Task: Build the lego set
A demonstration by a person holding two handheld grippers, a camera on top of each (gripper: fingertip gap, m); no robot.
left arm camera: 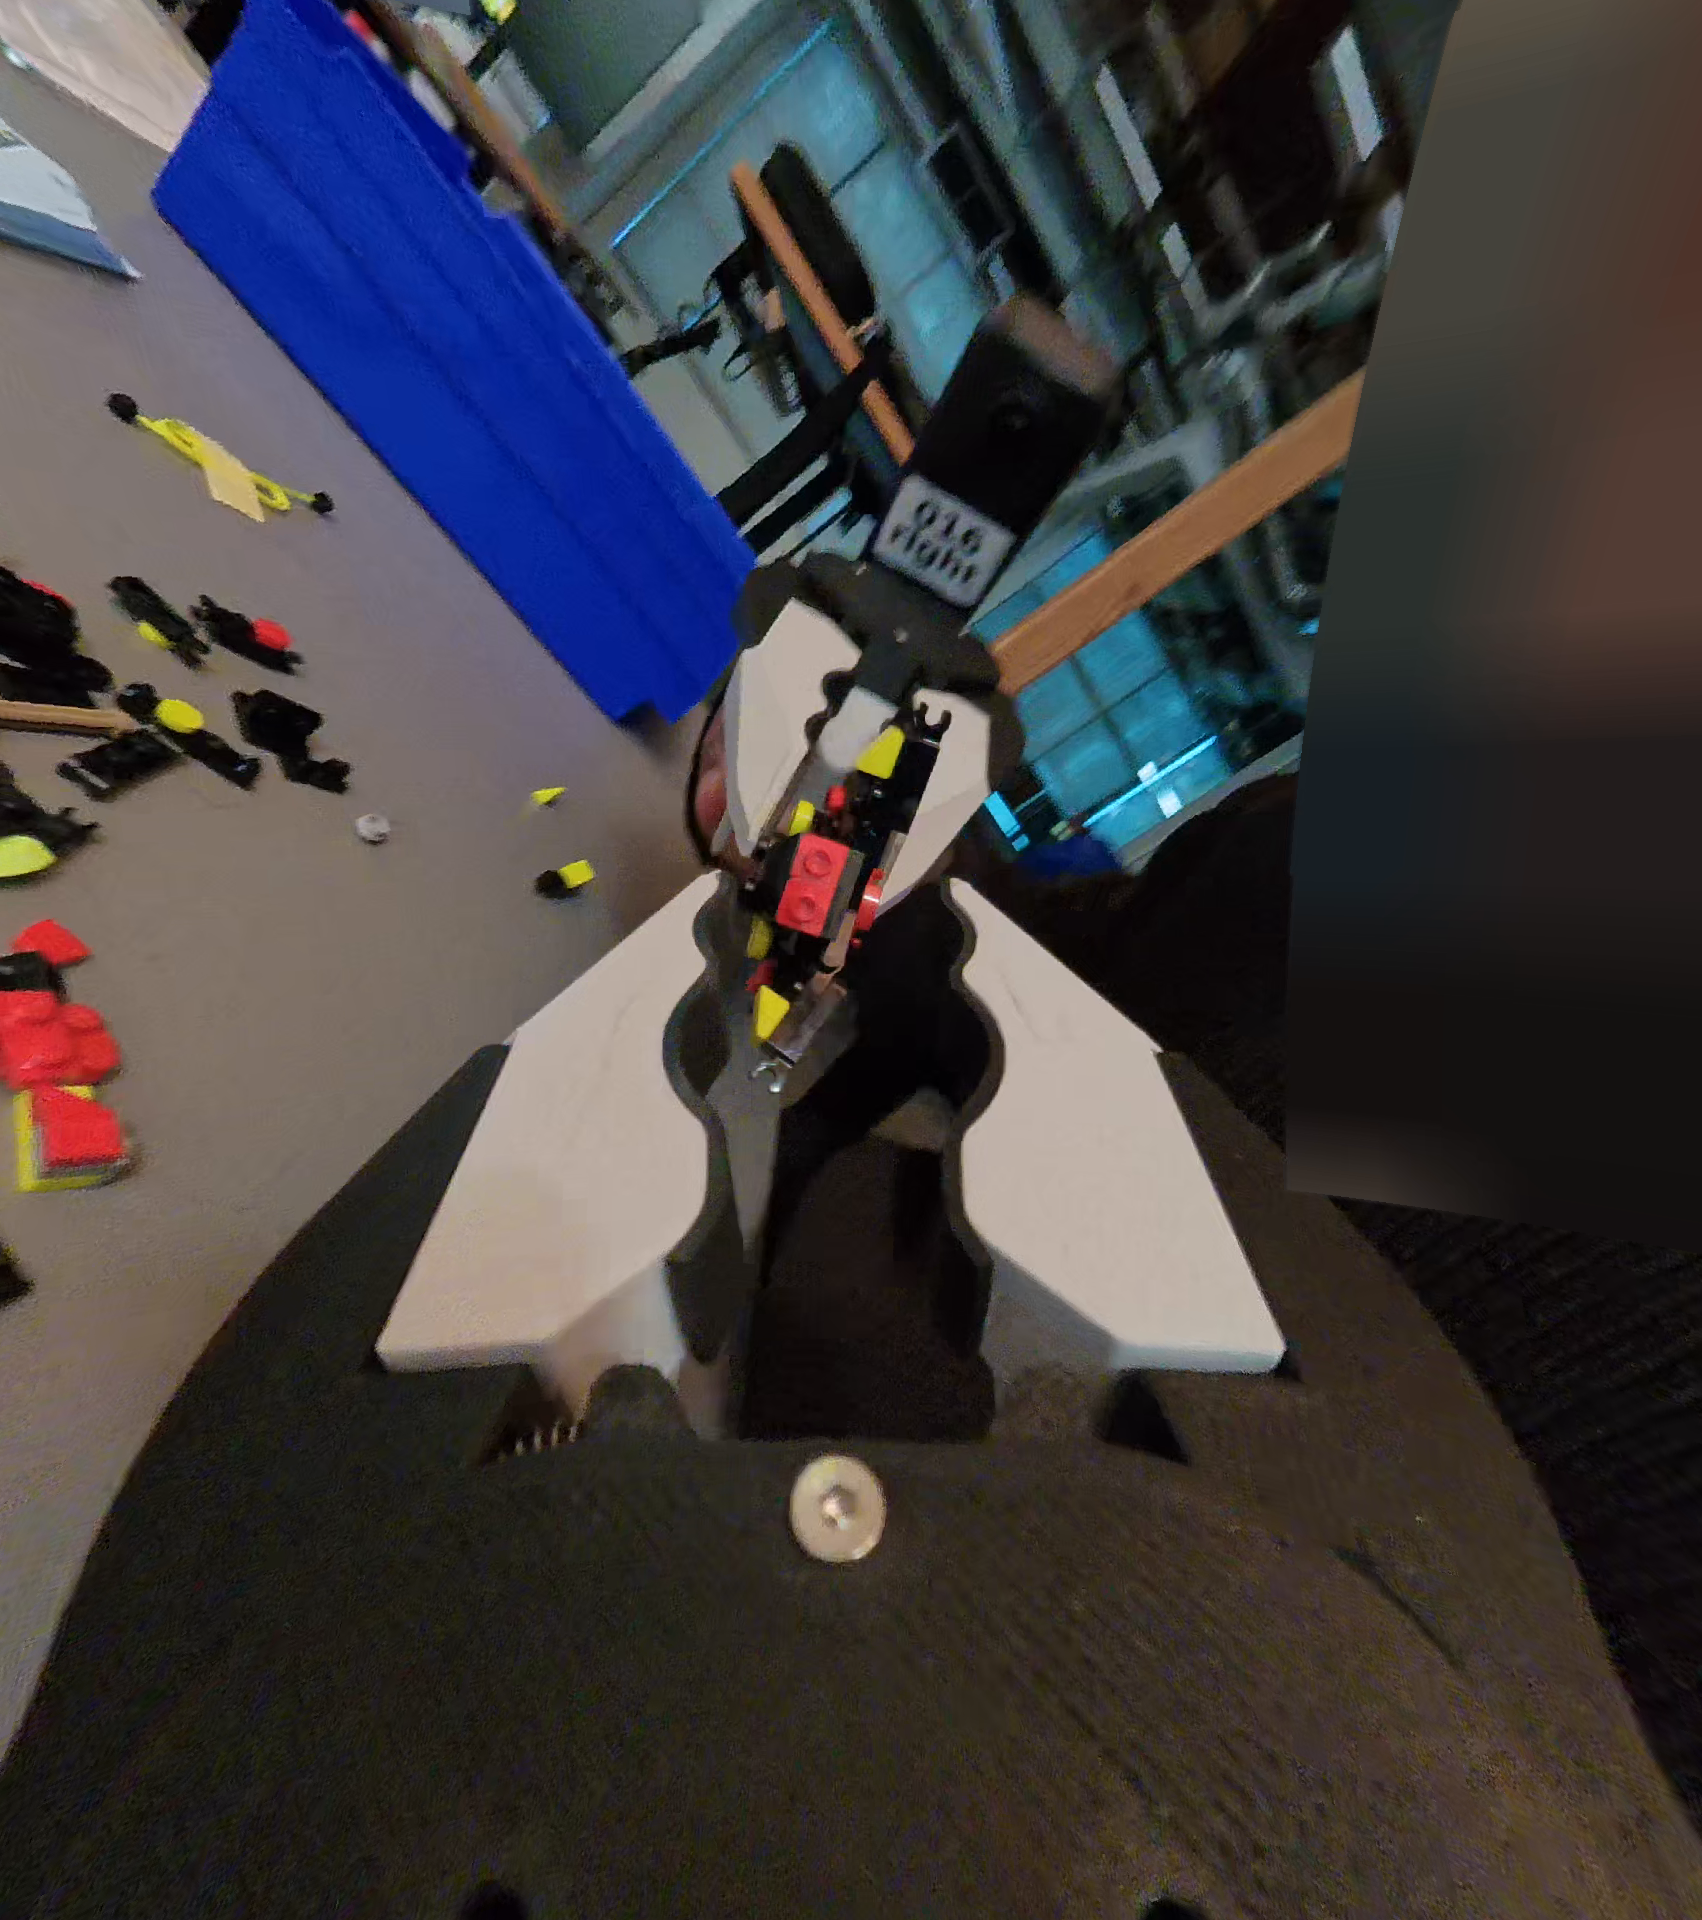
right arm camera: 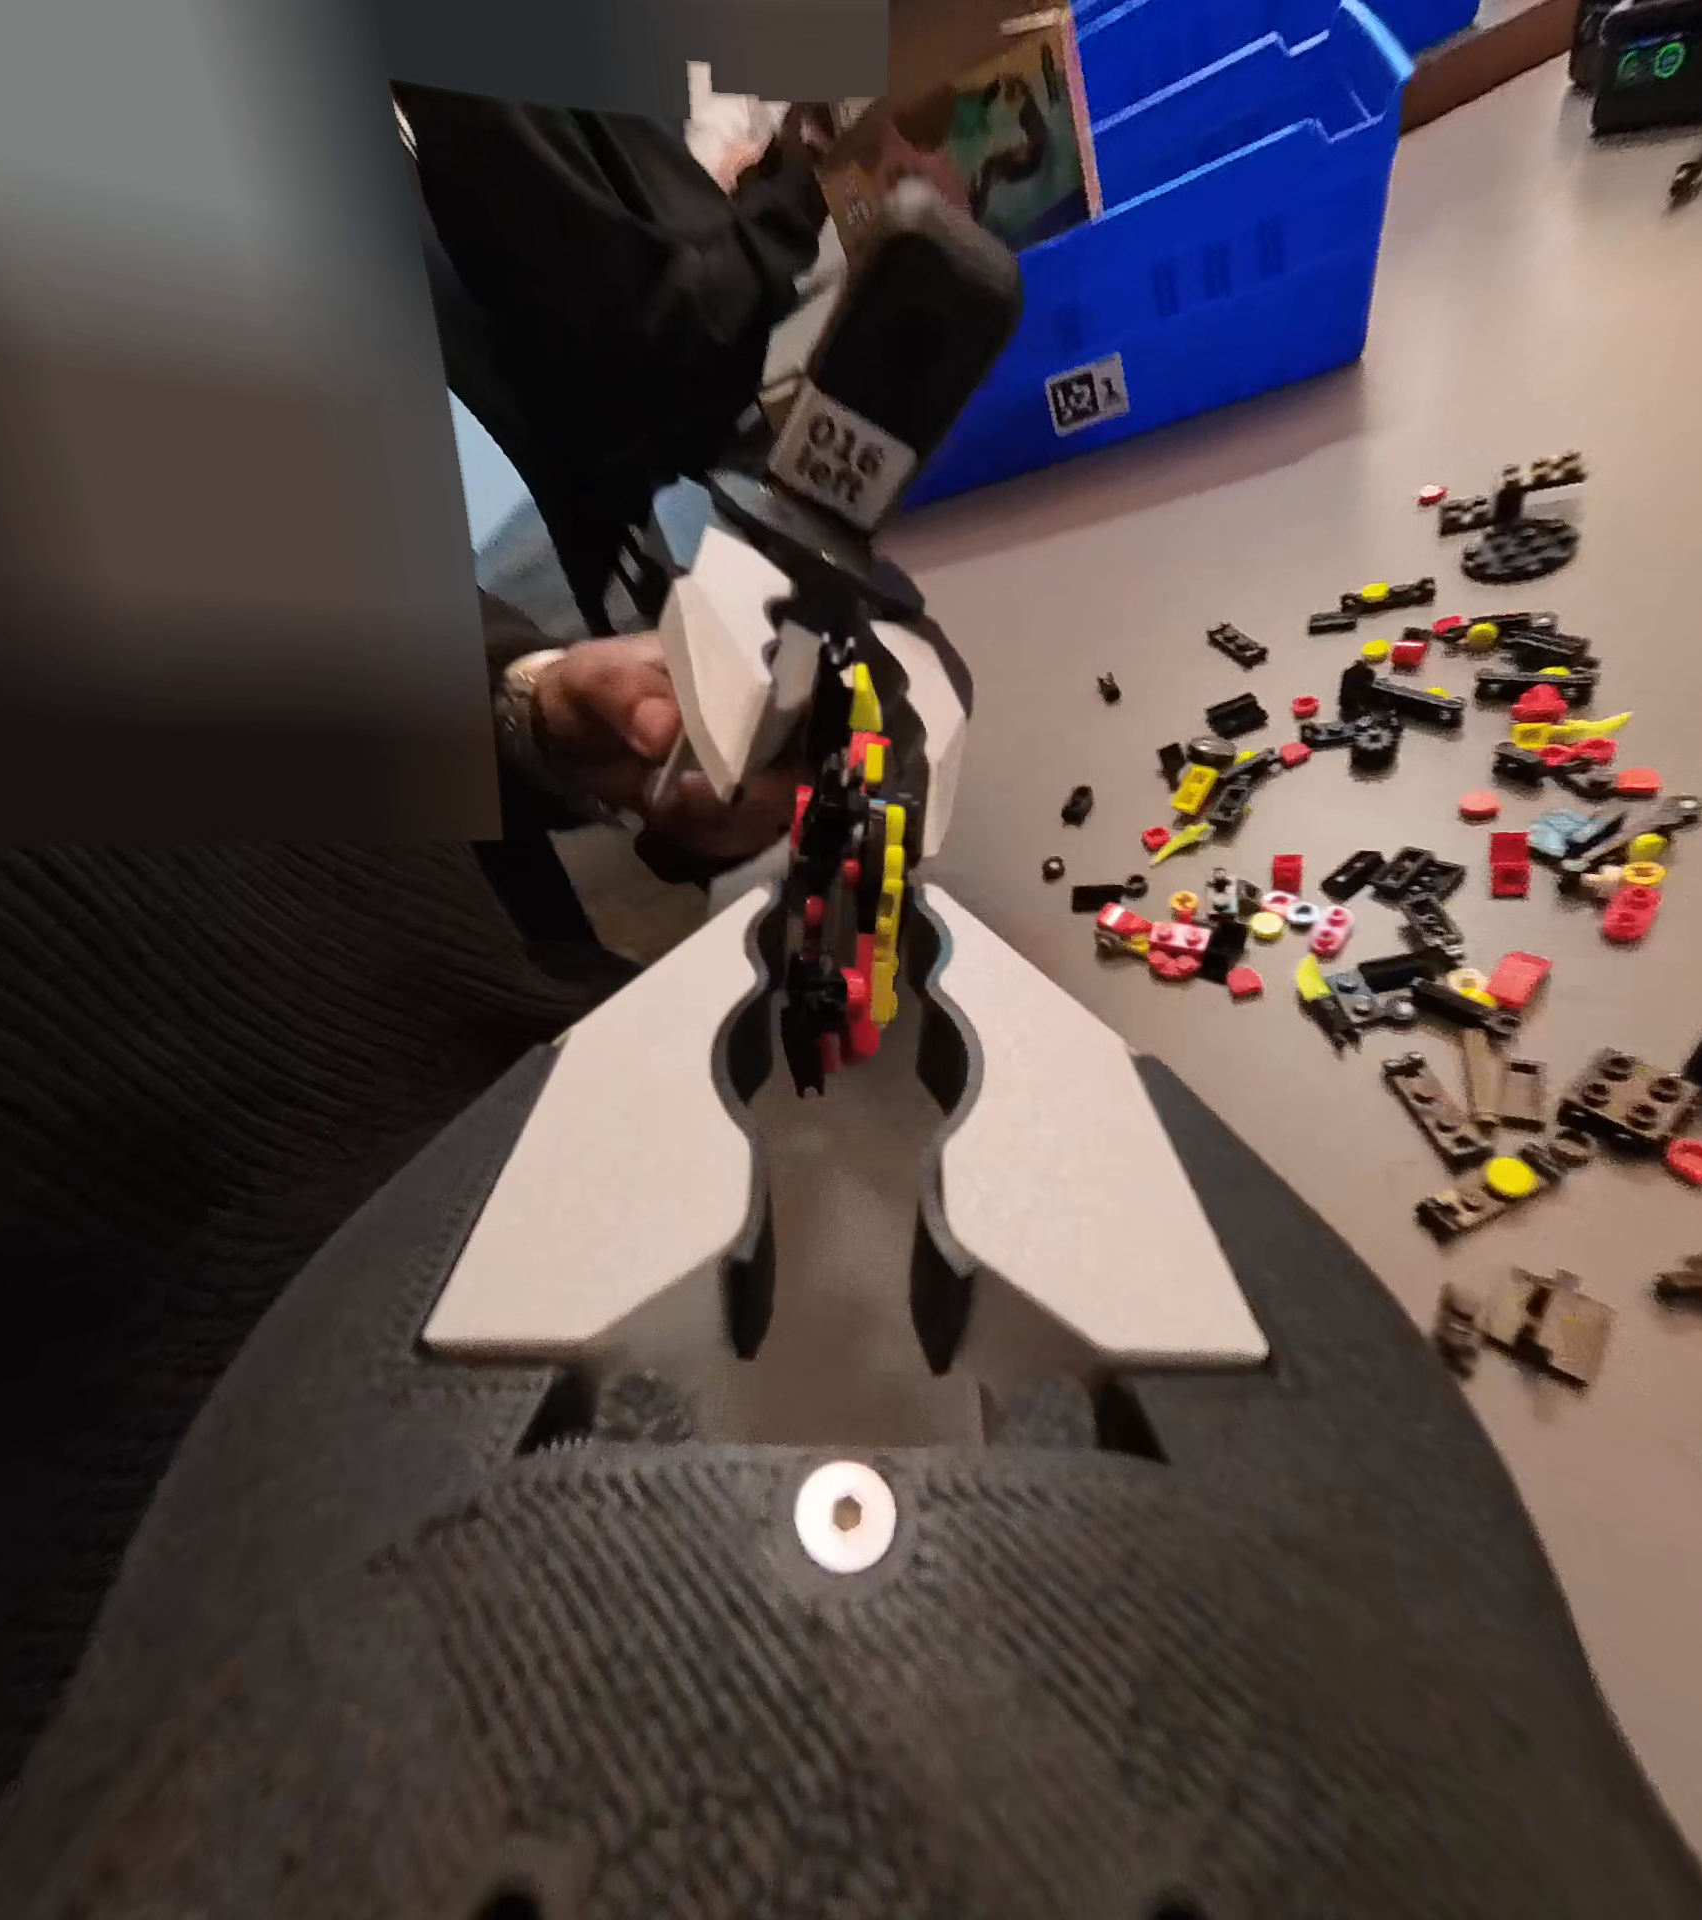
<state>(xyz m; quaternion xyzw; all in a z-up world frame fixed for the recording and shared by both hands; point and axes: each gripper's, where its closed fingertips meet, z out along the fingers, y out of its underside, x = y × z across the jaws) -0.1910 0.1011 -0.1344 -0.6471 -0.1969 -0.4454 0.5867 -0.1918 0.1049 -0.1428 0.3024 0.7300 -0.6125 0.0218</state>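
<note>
Lego assembly [left arm camera: 816, 883], black with red and yellow parts, held up off the bench [left arm camera: 307, 935] between both tools. Left gripper [left arm camera: 831, 966] and right gripper [right arm camera: 842, 997] face each other, jaws of each narrowed onto opposite ends, likely to steady or press it together. Loose pieces [right arm camera: 1398, 883] lie spread on the right, within reach; blue bin [right arm camera: 1242, 260] far behind.

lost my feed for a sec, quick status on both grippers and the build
Left gripper and right gripper both shut on the lego assembly, held between them above table. Loose pieces off to side. Nothing blocking.
</note>
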